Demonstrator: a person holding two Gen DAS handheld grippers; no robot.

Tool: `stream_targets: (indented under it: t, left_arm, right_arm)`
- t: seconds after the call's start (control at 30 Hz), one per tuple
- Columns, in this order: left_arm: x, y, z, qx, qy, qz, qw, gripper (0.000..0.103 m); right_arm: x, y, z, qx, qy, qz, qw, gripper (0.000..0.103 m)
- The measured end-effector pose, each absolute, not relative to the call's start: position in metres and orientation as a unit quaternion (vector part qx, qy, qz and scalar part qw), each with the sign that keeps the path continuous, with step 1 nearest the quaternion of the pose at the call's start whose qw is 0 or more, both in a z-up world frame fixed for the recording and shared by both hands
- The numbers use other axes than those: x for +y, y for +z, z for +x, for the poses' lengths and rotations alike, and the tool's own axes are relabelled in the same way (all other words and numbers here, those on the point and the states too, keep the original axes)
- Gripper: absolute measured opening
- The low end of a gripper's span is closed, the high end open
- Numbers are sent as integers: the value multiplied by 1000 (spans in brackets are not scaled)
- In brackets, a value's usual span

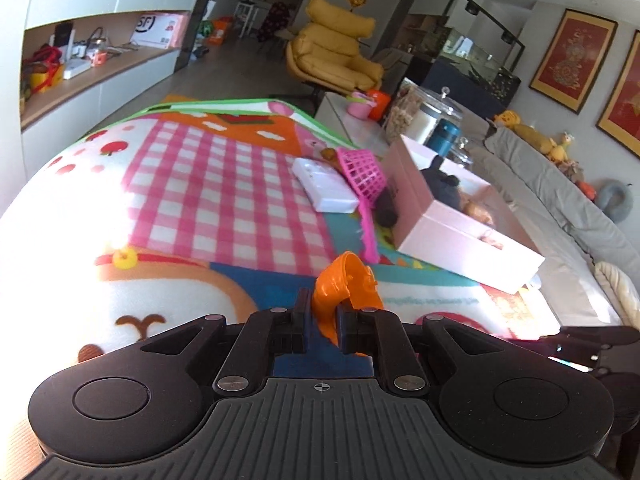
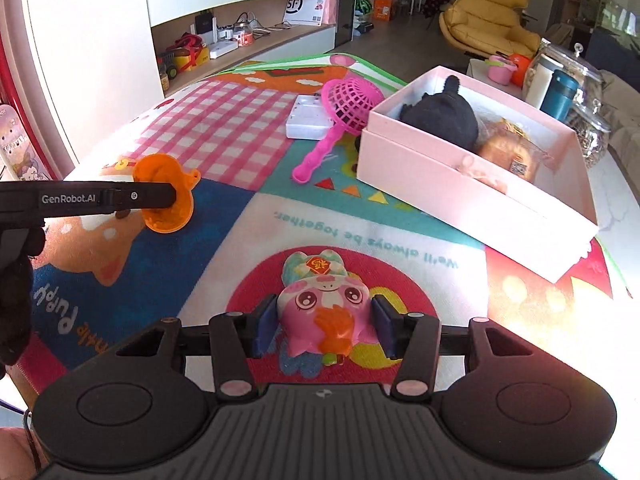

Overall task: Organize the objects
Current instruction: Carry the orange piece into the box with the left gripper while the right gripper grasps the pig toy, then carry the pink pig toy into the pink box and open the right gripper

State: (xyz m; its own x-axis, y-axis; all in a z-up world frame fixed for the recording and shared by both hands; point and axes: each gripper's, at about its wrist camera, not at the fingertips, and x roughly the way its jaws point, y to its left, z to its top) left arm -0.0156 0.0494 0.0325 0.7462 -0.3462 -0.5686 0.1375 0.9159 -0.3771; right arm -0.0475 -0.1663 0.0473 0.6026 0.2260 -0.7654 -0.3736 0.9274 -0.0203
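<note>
Colourful mat (image 2: 360, 236) – left gripper (image 1: 322, 322) clamps orange funnel (image 1: 344, 284) | right gripper (image 2: 324, 326) clamps pink toy (image 2: 324, 308)

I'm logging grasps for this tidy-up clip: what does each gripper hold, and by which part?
The left gripper pinches the orange funnel by its narrow spout end. The right gripper clamps the pink toy figure across its two sides.

Sunlight washes over a patterned play mat (image 2: 240, 128) in a living room, where a yellow lounge chair (image 1: 336, 48) stands beyond it, white-and-wood wall shelving (image 1: 100, 52) runs along one side and framed red prints (image 1: 572, 60) hang above a grey sofa (image 1: 560, 200)
</note>
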Motion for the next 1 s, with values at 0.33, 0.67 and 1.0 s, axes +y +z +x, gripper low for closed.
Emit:
stream_targets:
  t: [0.33, 0.67, 1.0]
  left_arm:
    - [-68, 100, 66, 292, -214, -125, 924, 14]
    - [-126, 56, 144, 347, -195, -141, 907, 19]
    - [-40, 71, 73, 263, -169, -118, 943, 19]
  right_arm:
    - [-198, 46, -56, 399, 163, -53, 901, 50]
    - [-210, 46, -53, 391, 152, -44, 907, 50]
    - [-221, 73, -41, 362, 146, -51, 919, 47]
